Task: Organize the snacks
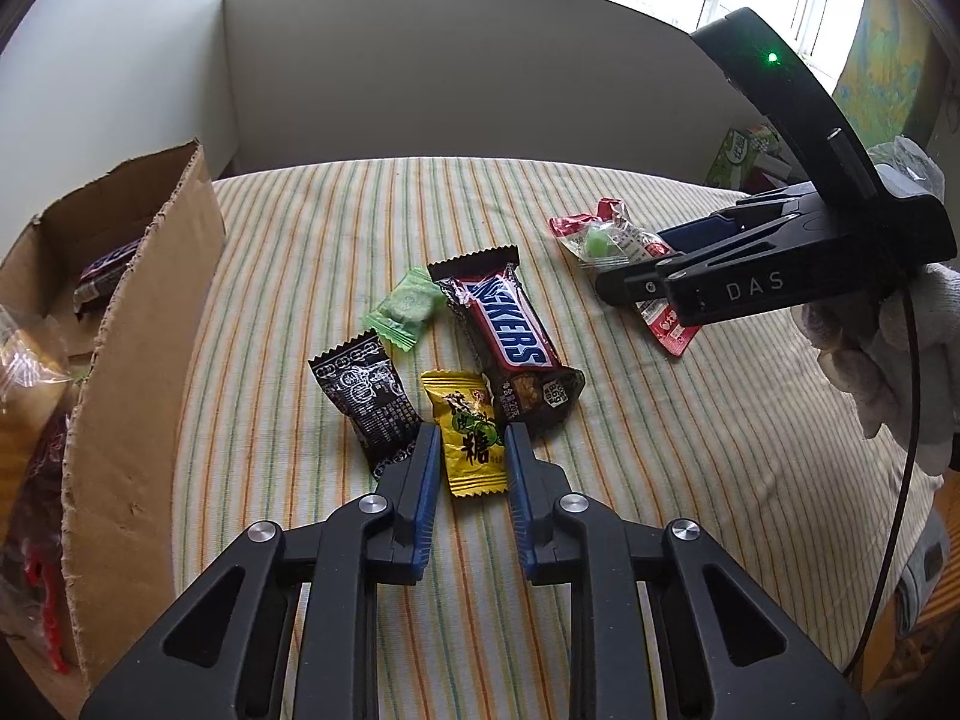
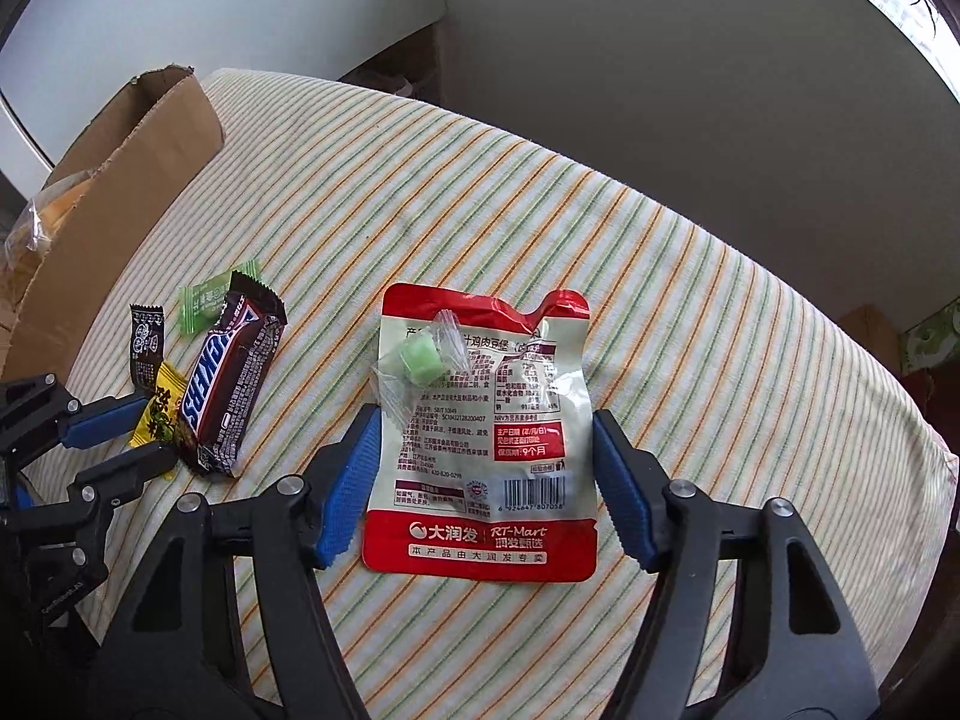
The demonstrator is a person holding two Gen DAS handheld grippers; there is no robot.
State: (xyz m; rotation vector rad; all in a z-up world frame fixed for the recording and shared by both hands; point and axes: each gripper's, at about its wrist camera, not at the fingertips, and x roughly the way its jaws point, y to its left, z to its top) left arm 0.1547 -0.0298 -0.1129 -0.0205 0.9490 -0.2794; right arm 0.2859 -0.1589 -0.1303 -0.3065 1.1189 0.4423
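Observation:
My left gripper [image 1: 470, 441] is open, its fingers either side of a yellow candy packet [image 1: 468, 441] on the striped cloth. Beside it lie a black packet [image 1: 366, 396], a green candy [image 1: 405, 309] and a Snickers bar [image 1: 510, 342]. My right gripper [image 2: 486, 420] is open, straddling a red and white pouch [image 2: 486, 438] with a clear-wrapped green candy [image 2: 420, 363] on top. In the right wrist view the Snickers [image 2: 225, 378], yellow packet [image 2: 159, 414] and left gripper [image 2: 129, 432] show at left. The right gripper [image 1: 606, 276] shows over the pouch [image 1: 606, 240].
An open cardboard box [image 1: 138, 312] stands at the left with several snacks inside; it also shows in the right wrist view [image 2: 138, 138]. A white wall panel [image 1: 456, 72] stands behind the table. Green packaging [image 1: 741, 156] lies at the far right. The cloth [image 2: 720, 312] runs to the table's edges.

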